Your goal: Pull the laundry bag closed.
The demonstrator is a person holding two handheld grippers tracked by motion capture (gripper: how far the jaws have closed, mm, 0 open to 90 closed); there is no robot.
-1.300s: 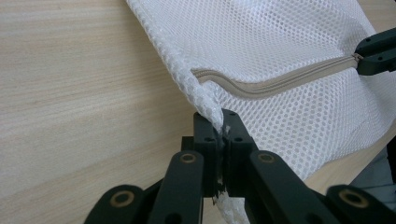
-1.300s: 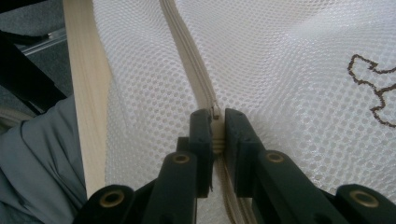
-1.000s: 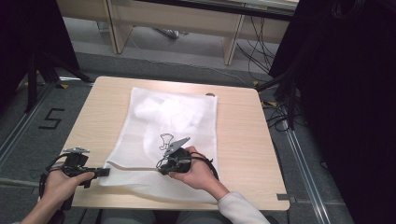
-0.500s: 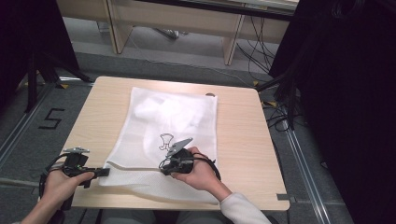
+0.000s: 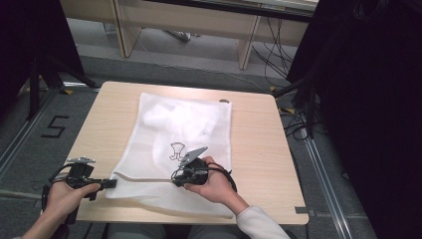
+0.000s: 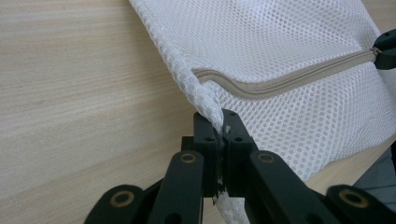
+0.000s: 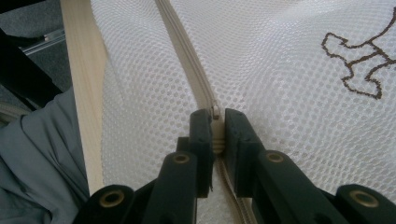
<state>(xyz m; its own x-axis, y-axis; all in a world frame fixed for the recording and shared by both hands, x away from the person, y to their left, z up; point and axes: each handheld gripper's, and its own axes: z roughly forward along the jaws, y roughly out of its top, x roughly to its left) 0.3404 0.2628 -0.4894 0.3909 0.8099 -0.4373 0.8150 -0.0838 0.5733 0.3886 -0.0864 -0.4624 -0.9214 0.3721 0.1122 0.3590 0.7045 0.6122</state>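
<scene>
Mesh bag (image 5: pixel 171 144): left tongs (image 6: pixel 219 135) pinch its corner, right tongs (image 7: pixel 215 128) clamp its zipper pull (image 7: pixel 216 112).

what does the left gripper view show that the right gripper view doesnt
Left gripper view: the left claw shut on the corner seam of the white mesh bag, where the beige zipper ends, beside bare wooden table.

Right gripper view: the right claw shut on the zipper pull, a brown outline drawing on the mesh, and grey clothing past the table edge.

Both: the mesh bag, its zipper and the table.
</scene>
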